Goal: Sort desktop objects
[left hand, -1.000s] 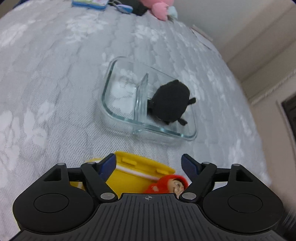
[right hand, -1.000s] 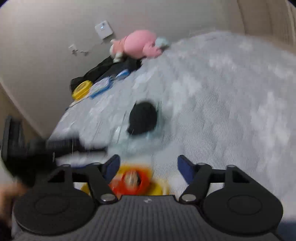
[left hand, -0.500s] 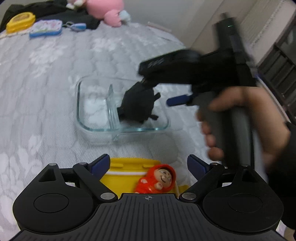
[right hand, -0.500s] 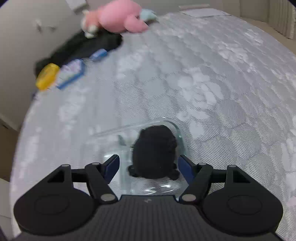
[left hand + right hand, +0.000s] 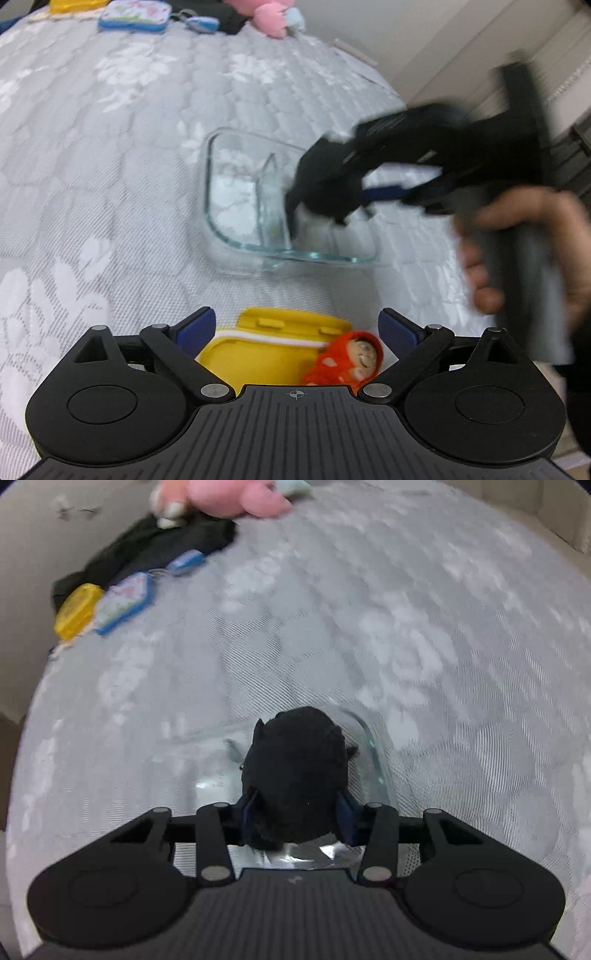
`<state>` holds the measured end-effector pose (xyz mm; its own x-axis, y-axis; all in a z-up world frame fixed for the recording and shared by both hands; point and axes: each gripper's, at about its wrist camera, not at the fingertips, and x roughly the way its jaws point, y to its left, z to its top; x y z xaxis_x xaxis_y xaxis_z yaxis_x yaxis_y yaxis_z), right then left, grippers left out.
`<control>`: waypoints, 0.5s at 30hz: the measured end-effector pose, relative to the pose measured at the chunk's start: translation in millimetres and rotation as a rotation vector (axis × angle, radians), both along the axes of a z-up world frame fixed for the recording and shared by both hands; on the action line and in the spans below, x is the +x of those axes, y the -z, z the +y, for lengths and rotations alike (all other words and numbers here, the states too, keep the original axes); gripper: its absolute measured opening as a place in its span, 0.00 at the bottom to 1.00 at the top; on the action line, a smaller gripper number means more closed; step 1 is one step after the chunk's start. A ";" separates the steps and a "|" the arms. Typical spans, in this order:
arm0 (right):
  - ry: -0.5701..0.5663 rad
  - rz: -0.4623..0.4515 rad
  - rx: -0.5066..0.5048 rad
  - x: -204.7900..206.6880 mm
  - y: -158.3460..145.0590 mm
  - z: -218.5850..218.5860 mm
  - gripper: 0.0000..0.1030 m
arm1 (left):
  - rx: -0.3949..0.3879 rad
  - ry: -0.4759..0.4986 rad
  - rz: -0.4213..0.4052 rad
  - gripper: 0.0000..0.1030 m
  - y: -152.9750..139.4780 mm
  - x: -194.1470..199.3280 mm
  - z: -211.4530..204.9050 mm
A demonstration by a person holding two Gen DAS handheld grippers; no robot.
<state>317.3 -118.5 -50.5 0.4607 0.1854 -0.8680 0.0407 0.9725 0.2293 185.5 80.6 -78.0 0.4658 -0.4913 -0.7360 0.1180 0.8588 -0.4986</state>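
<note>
The right tongs (image 5: 297, 814) pinch the black plush toy (image 5: 297, 771) over the glass container (image 5: 236, 199) on the bed, while the left tongs (image 5: 297, 325) hang spread above the red doll (image 5: 349, 363) and yellow box (image 5: 258, 354).

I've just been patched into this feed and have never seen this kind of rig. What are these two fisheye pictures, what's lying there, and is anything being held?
There is no robot arm: a person holds one hand-held claw in each hand, and each claw carries a camera looking along its fingers.

The left wrist view shows the left claw, open, above a yellow case with a small red doll on it. Beyond lies a divided glass container on a grey quilted surface.

The right wrist view shows the right claw shut on a black plush toy over that container. Whether the toy still touches the glass is unclear.

At the far edge lie a pink plush, dark cloth and small pouches.
</note>
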 end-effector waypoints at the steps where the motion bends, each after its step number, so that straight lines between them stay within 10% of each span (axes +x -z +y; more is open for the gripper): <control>1: -0.008 -0.016 0.014 -2.1 -12.1 1.5 0.45 | 0.000 -0.007 0.010 0.95 1.3 0.3 2.2; 8: -0.159 -0.142 0.041 -14.3 -84.3 35.0 0.45 | -0.009 -0.063 0.046 0.95 6.3 5.3 15.4; 15: -0.196 -0.163 0.017 -17.2 -81.6 55.6 0.45 | -0.040 -0.129 0.098 0.96 16.0 14.0 33.3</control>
